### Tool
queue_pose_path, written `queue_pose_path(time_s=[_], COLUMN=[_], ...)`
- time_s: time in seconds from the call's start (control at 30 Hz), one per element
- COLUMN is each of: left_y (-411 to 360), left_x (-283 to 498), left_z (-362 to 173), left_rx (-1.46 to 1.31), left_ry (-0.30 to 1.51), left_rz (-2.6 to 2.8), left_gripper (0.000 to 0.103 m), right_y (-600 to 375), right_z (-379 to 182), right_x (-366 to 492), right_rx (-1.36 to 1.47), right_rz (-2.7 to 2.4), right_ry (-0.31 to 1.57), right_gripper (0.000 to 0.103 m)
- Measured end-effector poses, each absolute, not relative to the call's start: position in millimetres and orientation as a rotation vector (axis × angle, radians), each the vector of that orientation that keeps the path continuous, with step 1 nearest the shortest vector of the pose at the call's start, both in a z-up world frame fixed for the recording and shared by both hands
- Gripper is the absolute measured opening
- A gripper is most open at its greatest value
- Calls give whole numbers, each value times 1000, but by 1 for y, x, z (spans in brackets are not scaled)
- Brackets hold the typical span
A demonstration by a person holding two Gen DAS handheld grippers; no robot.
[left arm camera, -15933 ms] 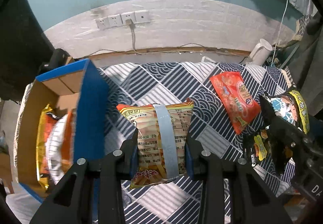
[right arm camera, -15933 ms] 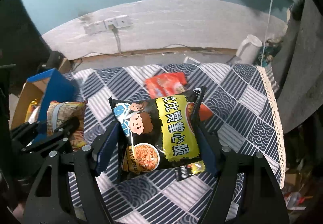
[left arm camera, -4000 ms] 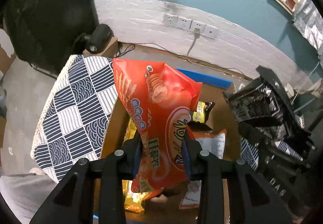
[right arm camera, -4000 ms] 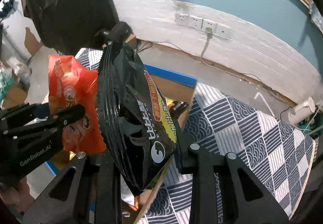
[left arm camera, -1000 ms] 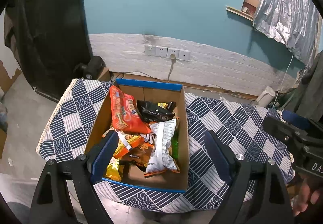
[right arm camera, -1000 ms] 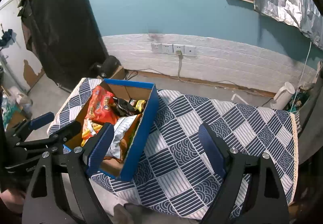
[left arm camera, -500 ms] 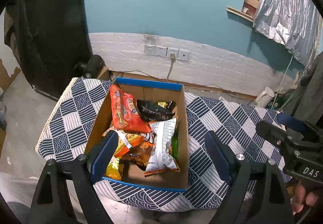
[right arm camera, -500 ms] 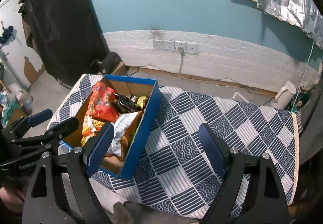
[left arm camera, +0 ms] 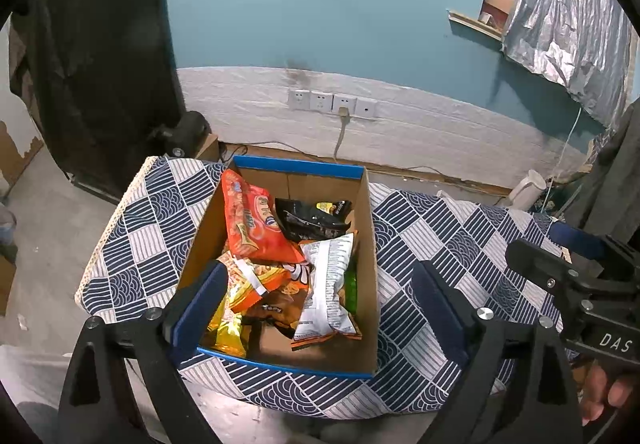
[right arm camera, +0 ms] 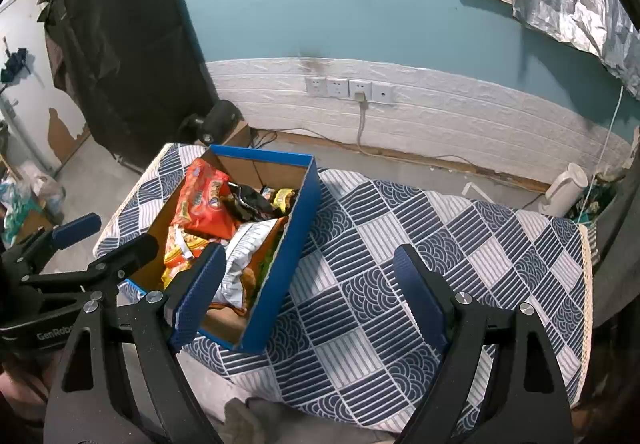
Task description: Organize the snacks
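At the far left of the right wrist view the left gripper [right arm camera: 76, 240] hangs beside the table's [right arm camera: 400, 324] left end, its jaws apart and empty; the left wrist view shows its own fingers [left arm camera: 200, 296] spread wide and high above the box [left arm camera: 370, 244]. The box stands on the table's left end, on a blue-and-white patterned cloth [left arm camera: 440, 228], and holds all the snacks. In the left view the box is seen from above: an orange bag [left arm camera: 250, 222] leans against its left wall, a black bag [left arm camera: 310, 222] lies at the back, a white bag [left arm camera: 326, 284] runs down the middle, a yellow bag [left arm camera: 226, 328] sits in the near left corner, and a green strip [left arm camera: 351, 286] shows by the right wall. The right view hides the near floor of the box behind its blue outer wall [right arm camera: 288, 256] but shows the cloth to the right of it with no bags on it. The right gripper [right arm camera: 308, 284] hovers above the table, jaws wide apart and empty; in the left view it [left arm camera: 560, 248] shows at the right edge. Sockets [right arm camera: 348, 88] line the back wall, and a white kettle [right arm camera: 564, 189] stands on the floor at the far right.
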State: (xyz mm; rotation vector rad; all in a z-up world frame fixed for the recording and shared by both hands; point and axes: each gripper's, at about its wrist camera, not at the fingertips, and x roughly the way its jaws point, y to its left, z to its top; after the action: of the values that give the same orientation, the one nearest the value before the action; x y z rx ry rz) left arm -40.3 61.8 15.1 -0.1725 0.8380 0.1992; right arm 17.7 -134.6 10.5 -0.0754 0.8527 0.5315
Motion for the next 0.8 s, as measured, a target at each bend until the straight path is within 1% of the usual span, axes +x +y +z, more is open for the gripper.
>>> queue_pose_path(time_s=[0.37,0.8], left_y=[59,62], left_x=[-41,-38], left_z=[17,10], left_rx=[-122,-109], left_ry=[827,874], left_rz=[232,244], left_gripper=[94,94], right_y=[-132,-133], right_z=[10,15], right_x=[17,15], right_rx=[-82,-78], right_rz=[536,537], right_ry=[857,846], right_gripper=[85,85])
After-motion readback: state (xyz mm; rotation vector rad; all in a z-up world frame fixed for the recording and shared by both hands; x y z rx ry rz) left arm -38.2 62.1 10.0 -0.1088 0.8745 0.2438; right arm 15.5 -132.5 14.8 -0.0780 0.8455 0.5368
